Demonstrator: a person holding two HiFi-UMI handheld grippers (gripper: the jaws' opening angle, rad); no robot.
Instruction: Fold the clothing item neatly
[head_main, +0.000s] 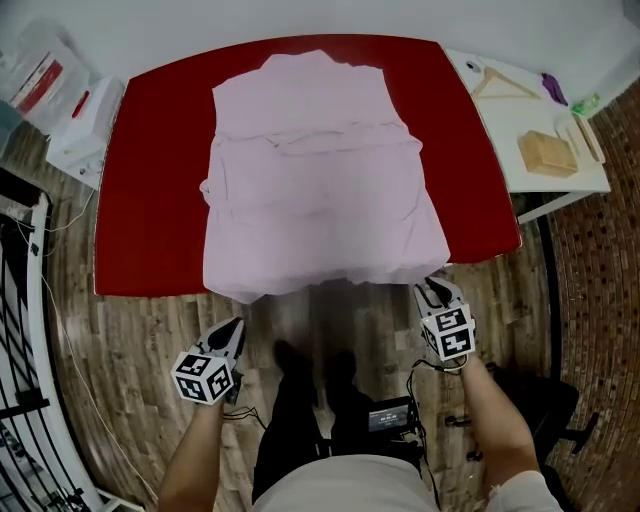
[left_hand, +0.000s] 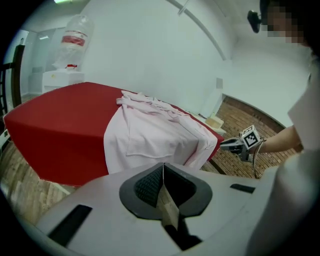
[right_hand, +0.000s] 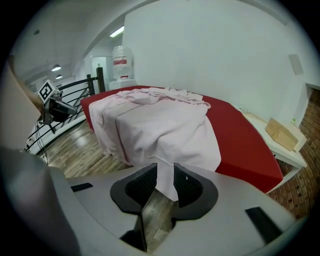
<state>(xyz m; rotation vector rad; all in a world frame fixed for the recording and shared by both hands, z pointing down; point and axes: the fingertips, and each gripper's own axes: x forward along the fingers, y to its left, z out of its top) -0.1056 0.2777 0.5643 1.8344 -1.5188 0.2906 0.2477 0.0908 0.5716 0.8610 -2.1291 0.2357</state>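
Note:
A pale pink shirt lies spread on the red table, its lower hem hanging over the near edge. In the head view my left gripper hangs below that edge, left of the hem and clear of the cloth. Its jaws are shut with nothing between them. My right gripper sits just under the shirt's near right corner. Its jaws stand apart, and the hanging corner of the shirt shows in the gap without the pads pressing on it.
To the right stands a white side table with a wooden box and a wooden hanger. At the left are a white cabinet and a black railing. The floor is wood planks.

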